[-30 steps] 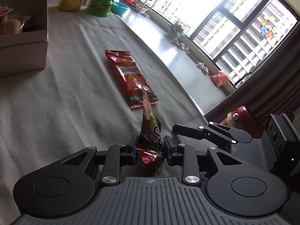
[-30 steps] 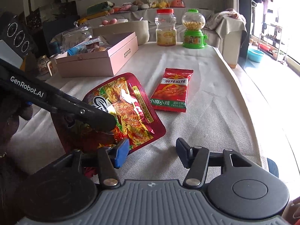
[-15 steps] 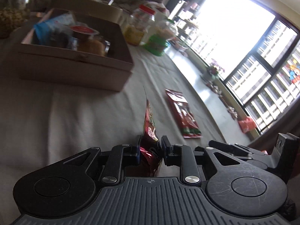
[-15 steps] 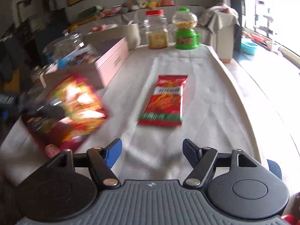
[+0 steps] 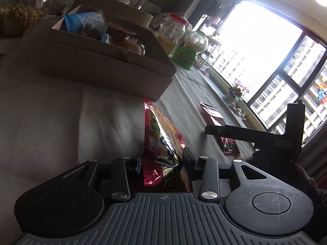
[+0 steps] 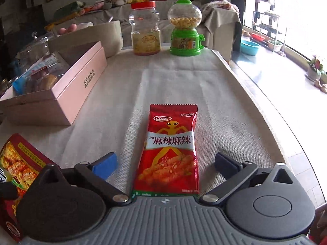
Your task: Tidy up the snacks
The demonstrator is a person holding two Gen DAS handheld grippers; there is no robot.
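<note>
Right gripper (image 6: 164, 166): jaws just opened to full spread, nothing held, straddling the near end of the red packet (image 6: 170, 153), pads clear of both its edges. The packet lies flat on the cloth (image 6: 143, 85), lengthwise toward the camera, well apart from the pink box (image 6: 67, 94) on the far left.

Left gripper (image 5: 162, 161): jaws just widened; big pouch (image 5: 161, 140) stands on edge between them, crumpled at the base. Cannot tell if the pads press it or only flank it.

Risks, as judged:
- Flat packet offers no raised edge; closing from above may skate over the foil or bunch the cloth.
- A pinch on the seam alone could slip once lifted.
- If the left hold is loose, the pouch may topple or drop short of the box.
- The box already holds snacks; a big pouch may catch on its rim.
</note>
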